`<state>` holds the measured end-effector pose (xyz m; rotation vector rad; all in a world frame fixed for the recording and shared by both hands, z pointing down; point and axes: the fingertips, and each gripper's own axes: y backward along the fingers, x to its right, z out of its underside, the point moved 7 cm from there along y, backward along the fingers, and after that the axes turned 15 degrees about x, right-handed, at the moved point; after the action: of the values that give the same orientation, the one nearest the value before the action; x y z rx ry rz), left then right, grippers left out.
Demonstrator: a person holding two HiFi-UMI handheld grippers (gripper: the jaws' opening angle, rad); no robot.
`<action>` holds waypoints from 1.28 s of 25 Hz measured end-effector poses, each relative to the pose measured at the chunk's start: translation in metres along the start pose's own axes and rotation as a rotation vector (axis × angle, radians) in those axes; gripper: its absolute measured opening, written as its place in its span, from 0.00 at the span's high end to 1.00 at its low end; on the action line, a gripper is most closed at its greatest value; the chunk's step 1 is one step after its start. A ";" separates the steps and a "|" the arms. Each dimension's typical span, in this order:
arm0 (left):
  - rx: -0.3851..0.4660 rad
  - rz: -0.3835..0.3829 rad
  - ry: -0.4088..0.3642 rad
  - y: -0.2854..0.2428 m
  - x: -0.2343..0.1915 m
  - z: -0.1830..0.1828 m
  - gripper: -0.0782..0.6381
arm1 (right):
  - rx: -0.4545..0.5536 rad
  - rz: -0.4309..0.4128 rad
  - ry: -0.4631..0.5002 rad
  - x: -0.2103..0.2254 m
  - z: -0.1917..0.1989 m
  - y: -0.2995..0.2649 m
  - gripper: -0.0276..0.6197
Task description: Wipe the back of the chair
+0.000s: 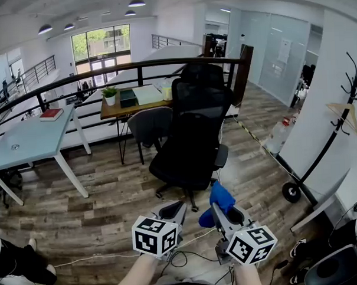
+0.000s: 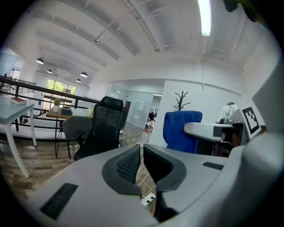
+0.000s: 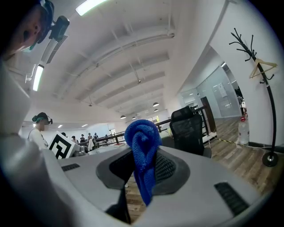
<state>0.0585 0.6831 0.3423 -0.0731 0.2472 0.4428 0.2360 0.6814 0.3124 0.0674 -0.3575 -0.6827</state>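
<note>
Head view: straight ahead, apart from both grippers, stands the black mesh chair (image 1: 193, 129), tall back upright, roughly equally near either.

Left gripper view: left gripper (image 2: 141, 150) nearly closed, holds nothing.

Right gripper view: right gripper (image 3: 144, 166) clamped on blue cloth (image 3: 143, 142); chair ahead, slightly right.

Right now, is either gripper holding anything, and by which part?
The right gripper is shut on the blue cloth, pinched mid-length: a bunched end stands above the jaws and a tail hangs below. The left gripper is shut and empty.
</note>
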 end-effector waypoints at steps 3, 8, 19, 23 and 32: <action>-0.005 0.004 0.003 -0.005 0.004 0.003 0.84 | 0.013 -0.006 -0.025 0.006 0.000 0.001 0.80; 0.003 0.010 -0.005 -0.011 0.013 0.006 0.84 | 0.027 -0.029 -0.049 0.016 -0.002 0.007 0.80; -0.006 -0.036 0.029 -0.023 0.020 0.023 0.84 | -0.004 -0.051 -0.097 0.047 0.010 0.014 0.80; -0.032 -0.050 0.045 -0.035 0.007 0.030 0.84 | -0.018 -0.049 -0.112 0.058 0.017 -0.001 0.80; -0.030 -0.057 0.081 -0.102 -0.081 0.014 0.84 | 0.000 -0.040 -0.094 0.086 0.023 -0.102 0.80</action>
<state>0.0346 0.5596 0.3774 -0.1272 0.3169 0.3874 0.2282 0.5498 0.3418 0.0424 -0.4469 -0.7273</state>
